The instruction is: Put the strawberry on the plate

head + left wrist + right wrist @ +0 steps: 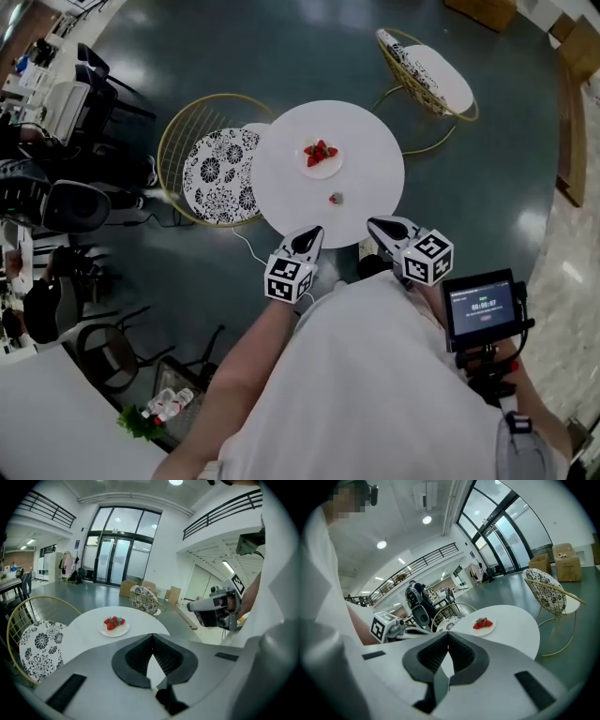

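Note:
A small white plate [321, 171] with several red strawberries [320, 152] sits near the middle of the round white table [366, 141]. One loose strawberry [335, 198] lies on the table nearer to me, apart from the plate. My left gripper [314, 232] hovers over the table's near edge, shut and holding nothing. My right gripper [373, 223] hangs beside it, also shut and empty, a little right of the loose strawberry. The left gripper view shows the plate [114, 630] beyond the shut left gripper [152, 637]. In the right gripper view the plate [483, 629] lies past the right gripper [448, 634]. Neither gripper view shows the loose strawberry.
A gold wire chair with a black-and-white patterned cushion [217, 174] stands against the table's left side. A second such chair [427, 66] stands at the back right. A small monitor on a mount [482, 306] sits by my right arm. Dark floor surrounds the table.

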Demonstrator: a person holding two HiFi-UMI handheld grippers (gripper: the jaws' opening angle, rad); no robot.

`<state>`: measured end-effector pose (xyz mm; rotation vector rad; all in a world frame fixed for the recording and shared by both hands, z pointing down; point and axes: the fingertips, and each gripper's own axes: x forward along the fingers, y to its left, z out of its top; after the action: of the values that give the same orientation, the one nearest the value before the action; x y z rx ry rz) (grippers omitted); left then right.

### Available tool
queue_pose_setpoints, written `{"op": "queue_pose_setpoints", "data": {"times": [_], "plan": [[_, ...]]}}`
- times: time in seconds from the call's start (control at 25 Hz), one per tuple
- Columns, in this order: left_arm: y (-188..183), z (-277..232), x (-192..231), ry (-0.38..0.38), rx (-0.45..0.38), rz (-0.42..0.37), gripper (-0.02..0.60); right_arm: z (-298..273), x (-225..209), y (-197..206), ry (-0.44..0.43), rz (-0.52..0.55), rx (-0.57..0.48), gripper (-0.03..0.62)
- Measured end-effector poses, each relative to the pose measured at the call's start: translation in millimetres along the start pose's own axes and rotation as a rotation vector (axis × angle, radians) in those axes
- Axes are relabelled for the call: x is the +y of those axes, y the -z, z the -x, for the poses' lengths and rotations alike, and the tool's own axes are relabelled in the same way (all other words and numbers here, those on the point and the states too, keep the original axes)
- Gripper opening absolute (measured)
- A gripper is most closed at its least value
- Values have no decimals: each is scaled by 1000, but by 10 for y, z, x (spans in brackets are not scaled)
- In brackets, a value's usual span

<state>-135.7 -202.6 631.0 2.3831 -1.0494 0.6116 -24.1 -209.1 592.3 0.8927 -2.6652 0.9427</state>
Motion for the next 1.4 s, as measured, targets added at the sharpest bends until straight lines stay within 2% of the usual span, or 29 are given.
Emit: {"op": "queue_pose_setpoints", "data": {"times": [0.24, 0.44, 0.88, 1.12, 1.28, 1.36, 1.4], "plan": [[23, -215, 2, 27, 68, -40, 6, 28, -50, -72, 17, -14, 11, 6], [106, -356, 59, 36, 125, -44, 6, 9, -96, -114, 22, -23, 18, 8], [221, -528, 123, 33, 225, -61, 6, 59, -151, -58, 43, -67, 32, 6], [277, -672, 112, 60, 277, -87, 8, 116, -141, -2, 62, -93, 29, 7], [319, -974, 224, 74, 325, -121, 9, 99, -371, 69, 71, -126, 32, 7], [362, -1136, 271, 94, 355, -136, 66, 88, -519, 112, 76, -144, 36, 7], [382, -1182, 286, 105, 370, -152, 67, 87, -562, 125, 80, -151, 36, 7]]}}
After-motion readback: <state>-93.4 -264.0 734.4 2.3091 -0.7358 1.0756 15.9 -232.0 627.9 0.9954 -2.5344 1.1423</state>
